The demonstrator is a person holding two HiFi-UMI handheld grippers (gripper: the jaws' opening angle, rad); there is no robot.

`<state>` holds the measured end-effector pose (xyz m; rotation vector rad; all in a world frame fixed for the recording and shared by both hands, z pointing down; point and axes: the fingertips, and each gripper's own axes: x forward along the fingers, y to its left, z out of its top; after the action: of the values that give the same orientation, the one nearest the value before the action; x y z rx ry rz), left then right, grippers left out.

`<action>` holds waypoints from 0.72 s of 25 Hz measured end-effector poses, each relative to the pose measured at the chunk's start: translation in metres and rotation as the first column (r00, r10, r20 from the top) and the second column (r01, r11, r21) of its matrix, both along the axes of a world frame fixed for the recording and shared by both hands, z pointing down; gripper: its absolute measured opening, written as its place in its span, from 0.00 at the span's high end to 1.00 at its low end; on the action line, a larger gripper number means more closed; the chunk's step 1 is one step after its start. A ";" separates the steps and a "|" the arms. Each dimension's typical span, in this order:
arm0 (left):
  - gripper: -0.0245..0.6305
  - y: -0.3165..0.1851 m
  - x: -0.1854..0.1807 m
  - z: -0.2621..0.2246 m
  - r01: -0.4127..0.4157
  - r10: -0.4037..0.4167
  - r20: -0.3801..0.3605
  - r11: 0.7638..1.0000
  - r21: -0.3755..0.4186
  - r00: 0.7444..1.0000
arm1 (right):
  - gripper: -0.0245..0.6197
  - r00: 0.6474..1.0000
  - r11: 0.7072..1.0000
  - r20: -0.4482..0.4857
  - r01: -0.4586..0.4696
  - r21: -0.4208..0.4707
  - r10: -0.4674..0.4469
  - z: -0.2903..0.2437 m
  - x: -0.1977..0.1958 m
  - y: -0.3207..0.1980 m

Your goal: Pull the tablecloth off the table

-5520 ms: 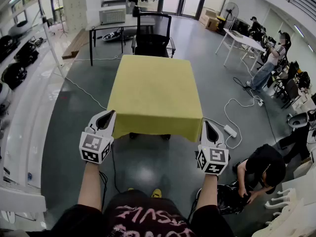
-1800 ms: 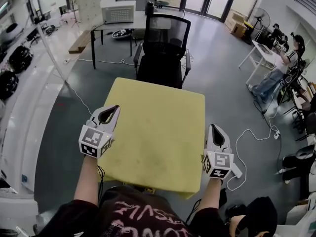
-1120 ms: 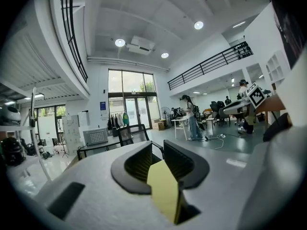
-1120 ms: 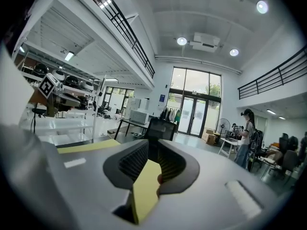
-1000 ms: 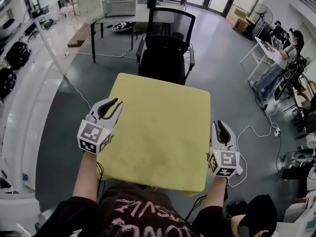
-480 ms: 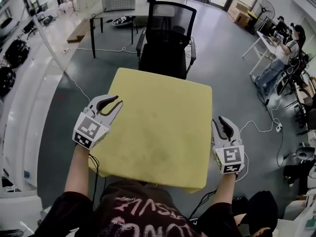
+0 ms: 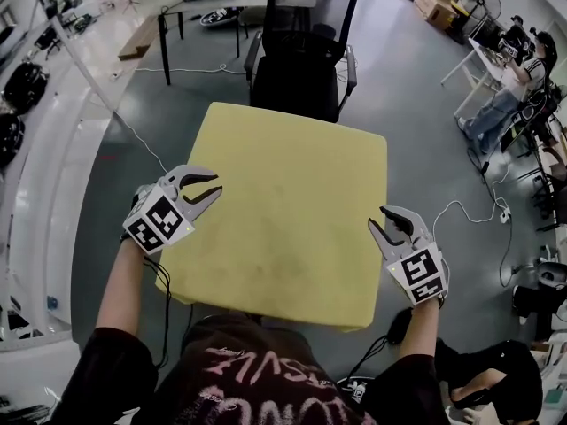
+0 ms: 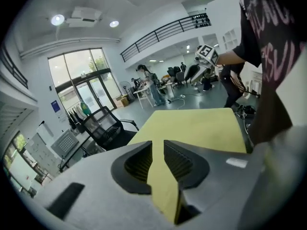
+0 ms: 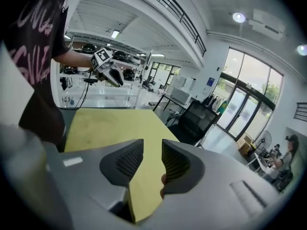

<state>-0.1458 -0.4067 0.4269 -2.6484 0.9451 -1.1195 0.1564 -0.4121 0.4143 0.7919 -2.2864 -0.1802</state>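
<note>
A yellow tablecloth (image 7: pixel 292 193) covers the small table in front of me. My left gripper (image 7: pixel 215 187) is at the cloth's left edge, turned inward, with a gap between its jaws. In the left gripper view the cloth's edge (image 8: pixel 165 195) runs through that gap (image 8: pixel 158 143) and the pads do not press on it. My right gripper (image 7: pixel 379 220) is at the cloth's right edge with its jaws opening. In the right gripper view the hanging edge (image 9: pixel 144 190) lies between its spread jaws (image 9: pixel 152 142), loose.
A black mesh office chair (image 7: pixel 301 42) stands against the table's far side. A white cable (image 7: pixel 469 206) snakes over the grey floor to the right. People are at desks far right (image 7: pixel 514 87), and one crouches at lower right (image 7: pixel 496 379).
Both grippers have turned inward onto the cloth's side edges as I leaned over the table. The right jaws have spread wider. The cloth lies as before.
</note>
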 end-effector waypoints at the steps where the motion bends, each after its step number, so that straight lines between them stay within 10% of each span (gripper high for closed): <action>1: 0.84 0.002 0.000 0.008 -0.019 0.019 0.021 1.000 -0.021 1.000 | 0.76 1.000 1.000 -0.021 0.022 -0.022 -0.022 0.007 -0.001 0.002; 18: 0.79 0.011 -0.005 0.124 -0.169 0.236 0.200 0.938 -0.303 0.951 | 0.72 0.946 0.927 -0.191 0.192 -0.323 -0.262 0.125 -0.005 0.011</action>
<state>-0.1506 -0.3961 0.5507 -2.6627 0.4848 -1.5705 0.1515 -0.4008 0.5393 0.3265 -2.1106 -0.0240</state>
